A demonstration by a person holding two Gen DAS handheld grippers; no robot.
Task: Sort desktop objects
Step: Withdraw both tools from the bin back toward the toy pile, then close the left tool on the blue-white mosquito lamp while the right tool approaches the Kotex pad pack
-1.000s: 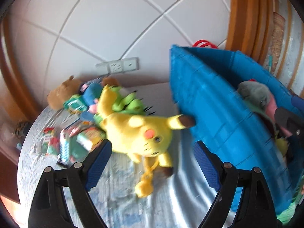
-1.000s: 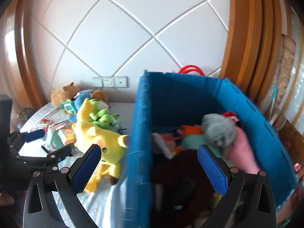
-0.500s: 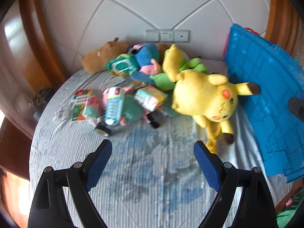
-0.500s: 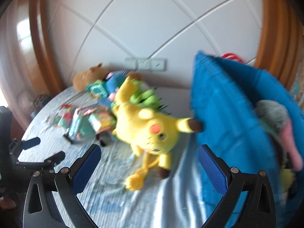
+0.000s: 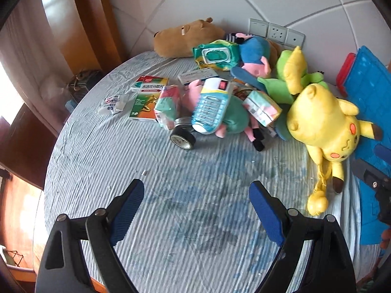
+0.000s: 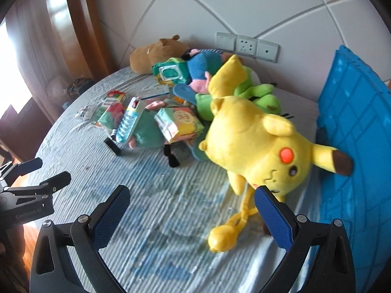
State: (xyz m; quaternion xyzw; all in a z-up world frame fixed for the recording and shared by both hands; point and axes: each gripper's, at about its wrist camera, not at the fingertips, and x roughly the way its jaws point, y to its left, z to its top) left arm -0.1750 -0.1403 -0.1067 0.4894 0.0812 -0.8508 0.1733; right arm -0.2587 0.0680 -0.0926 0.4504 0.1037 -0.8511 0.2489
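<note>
Partly the blue crate (image 6: 354,131) is cut off at the right edge, so its inside cannot be seen, and the pink-and-green plush (image 5: 234,117) lies half covered under the wipes bottle (image 5: 211,105) and small boxes. Both the left hand-held gripper (image 5: 195,202) and the right hand-held gripper (image 6: 193,210) hover low over the striped bench (image 5: 122,166), jaws wide apart and empty. The yellow Pikachu plush (image 6: 259,151) lies beside the crate, one ear touching it.
</note>
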